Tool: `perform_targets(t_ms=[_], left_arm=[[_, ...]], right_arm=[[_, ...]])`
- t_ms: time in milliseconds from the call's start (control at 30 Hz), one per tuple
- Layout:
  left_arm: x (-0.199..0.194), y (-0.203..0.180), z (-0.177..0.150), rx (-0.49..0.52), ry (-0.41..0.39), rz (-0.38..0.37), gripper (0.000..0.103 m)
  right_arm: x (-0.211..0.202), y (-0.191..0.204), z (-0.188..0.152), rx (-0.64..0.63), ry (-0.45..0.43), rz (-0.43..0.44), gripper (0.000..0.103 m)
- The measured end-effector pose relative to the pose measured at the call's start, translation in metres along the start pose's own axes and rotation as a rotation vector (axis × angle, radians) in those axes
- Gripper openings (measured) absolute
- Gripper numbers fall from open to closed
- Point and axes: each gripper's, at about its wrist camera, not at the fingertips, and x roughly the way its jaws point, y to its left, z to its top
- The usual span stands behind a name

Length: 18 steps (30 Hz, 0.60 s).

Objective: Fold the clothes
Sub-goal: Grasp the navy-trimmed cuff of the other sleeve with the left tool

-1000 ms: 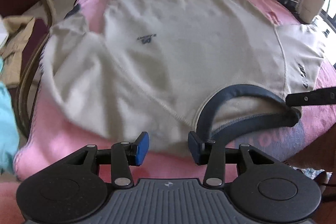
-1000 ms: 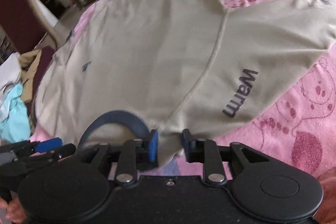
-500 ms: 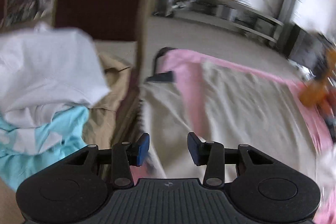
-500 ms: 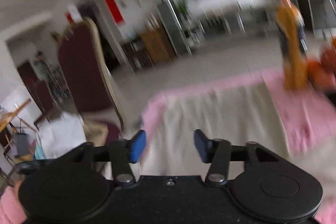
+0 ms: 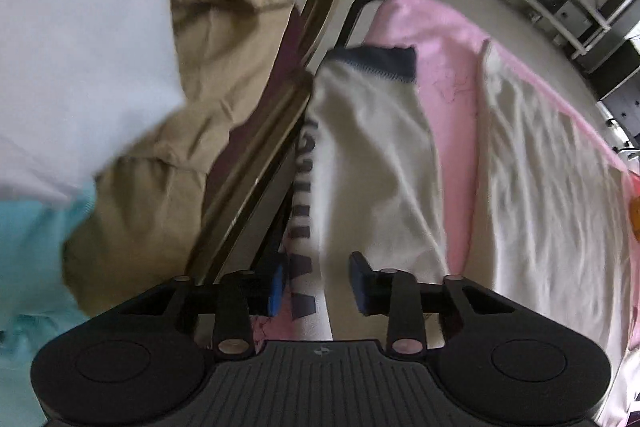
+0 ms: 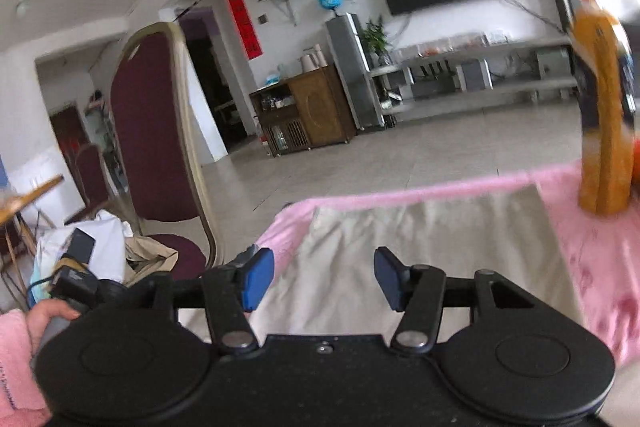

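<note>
A cream shirt lies spread on a pink blanket (image 5: 448, 67). Its left sleeve (image 5: 372, 155), with a navy cuff (image 5: 372, 61) and dark lettering, runs along the table's edge. My left gripper (image 5: 317, 283) points steeply down over the near end of that sleeve. Its jaws are closing with sleeve fabric between them, and the pads do not press on it. My right gripper (image 6: 324, 279) stands open above the shirt's body (image 6: 420, 239), pointing out over the room with nothing between its fingers.
A maroon chair (image 6: 156, 131) stands close to the table's left edge, its frame (image 5: 256, 167) beside the sleeve. White (image 5: 80, 27), tan (image 5: 180, 107) and teal (image 5: 32, 247) clothes are piled on its seat. An orange bottle (image 6: 604, 127) stands at the far right on the blanket.
My left gripper left the collar, swung left to the sleeve at the table's edge, and narrowed. My right gripper let go of the shirt's shoulder, opened, and rose.
</note>
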Motion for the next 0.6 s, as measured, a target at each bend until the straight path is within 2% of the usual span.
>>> perform_targets(t_ms=[33,67,200,300,400,500,600], left_arm=[[-0.001,0.001,-0.001,-0.008,-0.009,0.003,0.017],[-0.006,0.0,-0.003,-0.014,-0.029,-0.01,0.001],[-0.043,-0.006,-0.014,-0.023,-0.155,-0.124,0.001],[-0.083,-0.027,-0.039,0.022,-0.279,-0.237,0.001],[-0.109,-0.048,-0.078,0.051,-0.339,-0.33,0.001],[-0.111,-0.07,-0.129,0.088,-0.293,-0.369,0.001],[-0.087,-0.098,-0.175,0.198,-0.149,-0.304,0.003]], right_arm=[[0.003,-0.005,0.0,0.032,0.041,0.009,0.054],[0.003,-0.007,0.0,0.05,0.048,0.016,0.054],[-0.008,-0.007,0.004,0.069,0.015,0.017,0.054],[-0.019,-0.005,0.005,0.054,-0.009,0.01,0.054],[-0.033,0.0,0.007,0.036,-0.037,-0.007,0.054],[-0.056,0.002,0.008,0.047,-0.073,-0.023,0.054],[-0.072,-0.005,0.007,0.106,-0.087,-0.018,0.055]])
